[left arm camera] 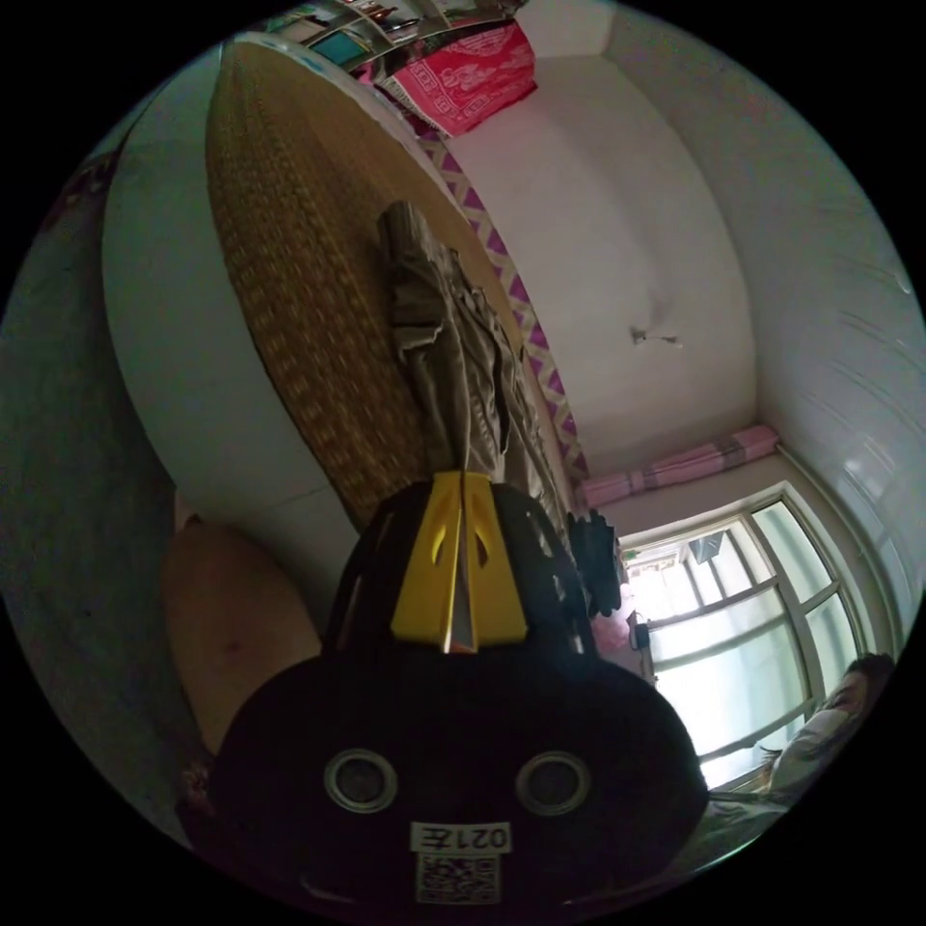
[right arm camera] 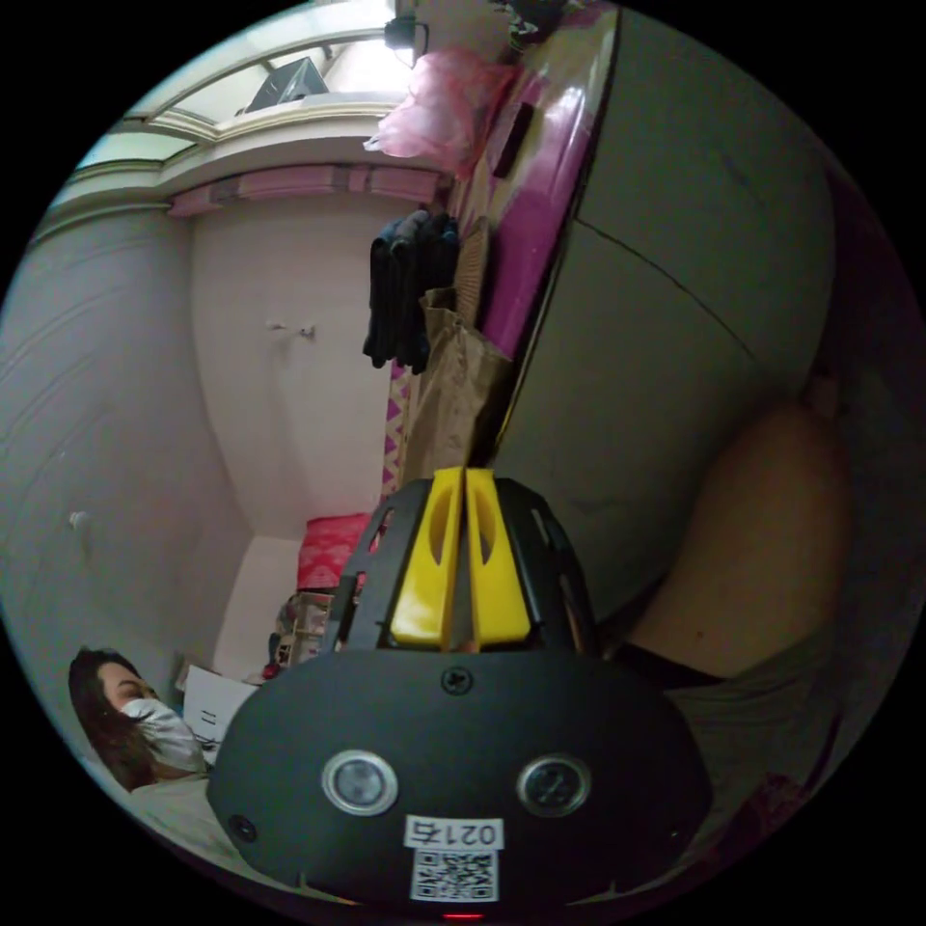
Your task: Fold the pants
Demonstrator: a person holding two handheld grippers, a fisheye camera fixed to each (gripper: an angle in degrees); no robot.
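Both tongs clenched on pants: left tongs [left arm camera: 461, 482] pinch one end of pants [left arm camera: 453, 357], right tongs [right arm camera: 463, 479] the other, stretching them flat over bed [left arm camera: 289, 318] for folding

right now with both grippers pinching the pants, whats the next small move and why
Probably carry both held ends together across the woven mat to fold the pants in half. The left gripper is shut on khaki cloth that trails away in a long bunched strip over the mat, and the right gripper is shut on the cloth near the bed's edge, so both ends look held.
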